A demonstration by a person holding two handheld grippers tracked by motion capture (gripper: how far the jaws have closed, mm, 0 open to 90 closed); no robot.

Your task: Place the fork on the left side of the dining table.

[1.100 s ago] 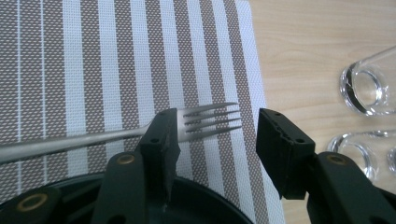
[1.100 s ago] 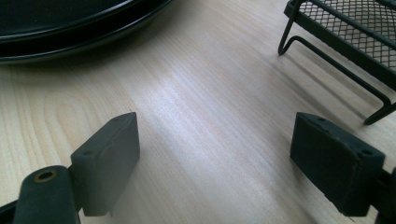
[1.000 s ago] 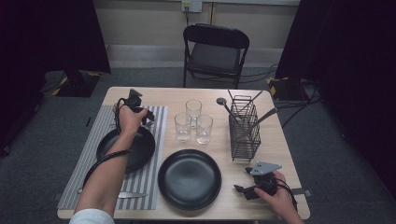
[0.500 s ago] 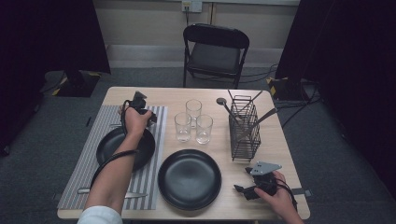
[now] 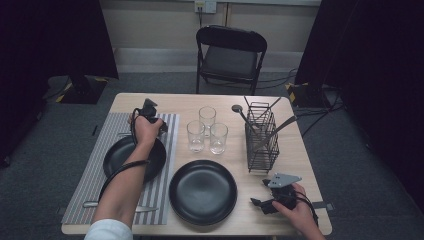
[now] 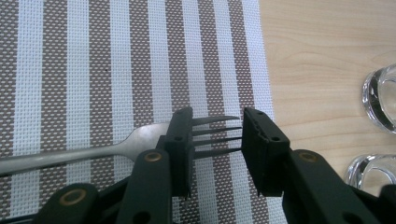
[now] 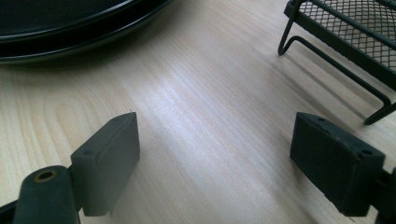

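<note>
Fork [image 6: 140,140] is lying flat on the striped placemat [image 6: 93,56], toward the far left corner of the counter [image 6: 317,56], beyond the black plate [image 5: 112,155]. The left claw [image 6: 217,135] has just been closing; its jaws are set astride the tines, a gap being left at the right pad. A cleaner pick would likely be had nearer the neck, since tines are easily slipped. The right claw [image 7: 215,163] is held wide apart, nothing in it, over bare wood at the near right corner.

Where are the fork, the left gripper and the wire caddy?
fork [image 6: 140,139]: left gripper view, on its neck.
left gripper [image 6: 217,140]: left gripper view, midway between its fingertips.
wire caddy [image 5: 262,137]: high view, on its mesh side.
</note>
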